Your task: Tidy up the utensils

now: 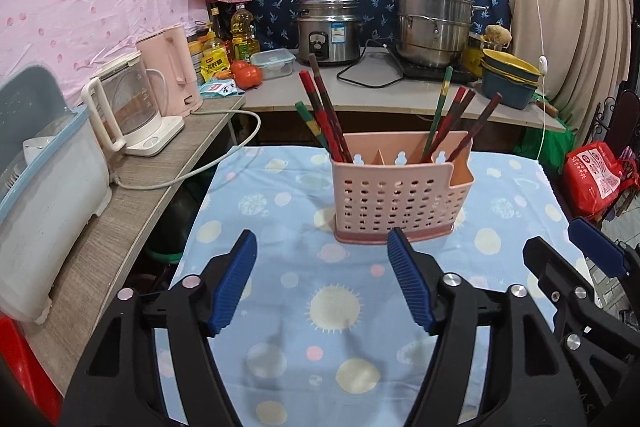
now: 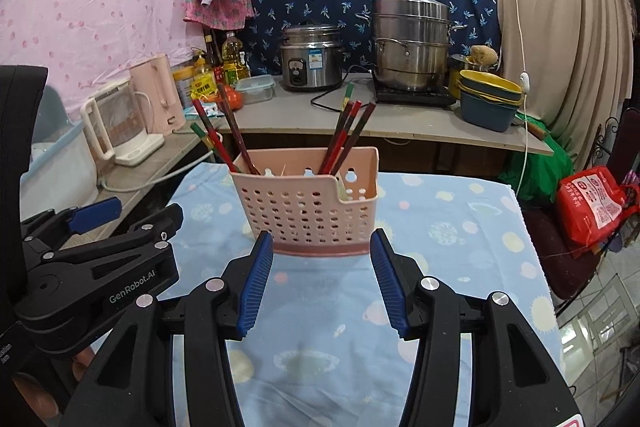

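Chopsticks (image 1: 326,123) stand sorted in the end compartments of the pink caddy (image 1: 396,195) on the blue-clothed worktop (image 1: 280,307) beyond the wide, empty left gripper (image 1: 322,283), while the right view shows the right gripper (image 2: 320,279) narrower, empty before it, so the sorting looks probably finished, the next move merely drawing clear.

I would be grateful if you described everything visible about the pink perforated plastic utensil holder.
The pink perforated plastic utensil holder stands upright on the blue planet-print tablecloth. It has a darker pink base, a stepped front rim and inner dividers. Red, green and dark chopsticks lean in its left and right compartments. Neither gripper touches it.
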The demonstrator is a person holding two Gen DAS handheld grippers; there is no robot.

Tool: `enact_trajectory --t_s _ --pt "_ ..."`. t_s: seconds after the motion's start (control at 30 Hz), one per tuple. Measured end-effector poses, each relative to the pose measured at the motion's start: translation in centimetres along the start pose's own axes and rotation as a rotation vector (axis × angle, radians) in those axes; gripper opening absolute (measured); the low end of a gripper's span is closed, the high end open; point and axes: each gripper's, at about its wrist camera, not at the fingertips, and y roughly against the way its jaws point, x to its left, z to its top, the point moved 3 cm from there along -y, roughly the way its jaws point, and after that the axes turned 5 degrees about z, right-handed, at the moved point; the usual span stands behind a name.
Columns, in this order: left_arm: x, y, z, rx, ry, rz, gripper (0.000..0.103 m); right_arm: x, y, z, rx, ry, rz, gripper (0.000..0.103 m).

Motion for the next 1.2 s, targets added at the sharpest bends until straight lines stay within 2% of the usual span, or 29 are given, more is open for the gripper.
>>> enact_trajectory --t_s 0.2,0.27,0.4,0.47,0.7,0.73,1.2 --pt "0.0 0.4 -1.6 0.015 -0.002 0.012 0.076 -0.3 0.4 -1.4 0.026 0.004 -0.012 0.056" --pt "-0.1 0.4 -2.0 0.020 -0.005 0.015 0.078 -0.2 0.6 -1.7 0.025 0.005 -0.014 0.065" --pt "-0.1 0.5 -2.6 0.032 -0.003 0.024 0.085 -0.4 1.1 -2.1 0.020 0.011 -0.026 0.075" --pt "0.0 0.4 -2.9 0.040 0.002 0.027 0.087 -0.4 1.3 -2.3 0.021 0.012 -0.032 0.084" --pt "0.1 0.4 -3.7 0.049 -0.002 0.045 0.094 -0.8 1.3 -3.2 0.040 -0.003 -0.033 0.088" --pt "0.2 0.3 -3.8 0.051 -0.001 0.054 0.094 -0.9 1.3 -3.4 0.040 -0.004 -0.040 0.098" --pt "0.9 0.0 -5.0 0.072 0.002 0.075 0.096 -1.1 1.0 -4.5 0.057 -0.001 -0.076 0.097"
